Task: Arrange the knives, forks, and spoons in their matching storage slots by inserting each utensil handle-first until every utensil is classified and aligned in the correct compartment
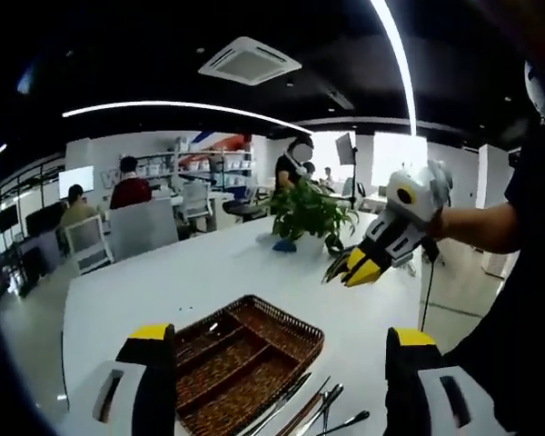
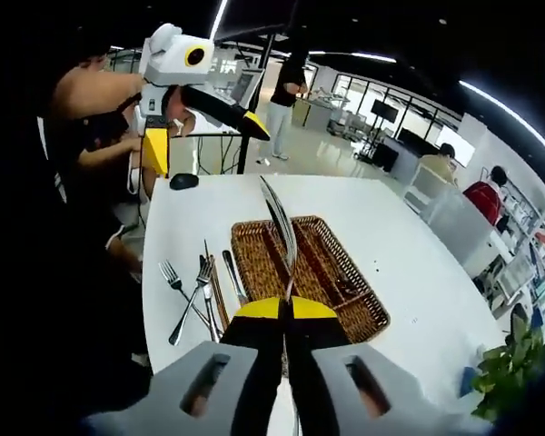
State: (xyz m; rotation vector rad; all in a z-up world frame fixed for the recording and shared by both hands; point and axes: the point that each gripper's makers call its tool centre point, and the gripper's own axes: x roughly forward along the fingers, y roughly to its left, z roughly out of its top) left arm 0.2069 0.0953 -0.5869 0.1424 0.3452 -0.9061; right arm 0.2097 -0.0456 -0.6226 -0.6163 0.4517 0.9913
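1. Left gripper [image 1: 279,363]: in the left gripper view its two yellow-tipped jaws rise from the bottom edge, spread wide apart, with nothing between them. In the right gripper view it hangs in the upper left of the frame, above the table's far edge.
2. Right gripper [image 2: 286,311]: in the right gripper view its jaws are pressed together at lower centre, clamped on a knife [image 2: 279,227] whose blade runs up from the tips over the basket. In the left gripper view this gripper floats at right of centre, held by a bare forearm, tips pointing down and left.
3. Wicker basket [image 2: 359,295]: brown, rectangular, divided into long compartments; on the white table [image 1: 209,272]. It sits lower centre in the left gripper view, centre in the right gripper view.
4. Loose cutlery [image 2: 200,291]: forks, a knife and other utensils lying on the table just beside the basket, to its left in the right gripper view, lower right of it in the left gripper view.
5. Potted plant [image 1: 307,213]: green, at the table's far side, centre of the left gripper view.
6. Office background: seated people, chairs, ceiling lights.
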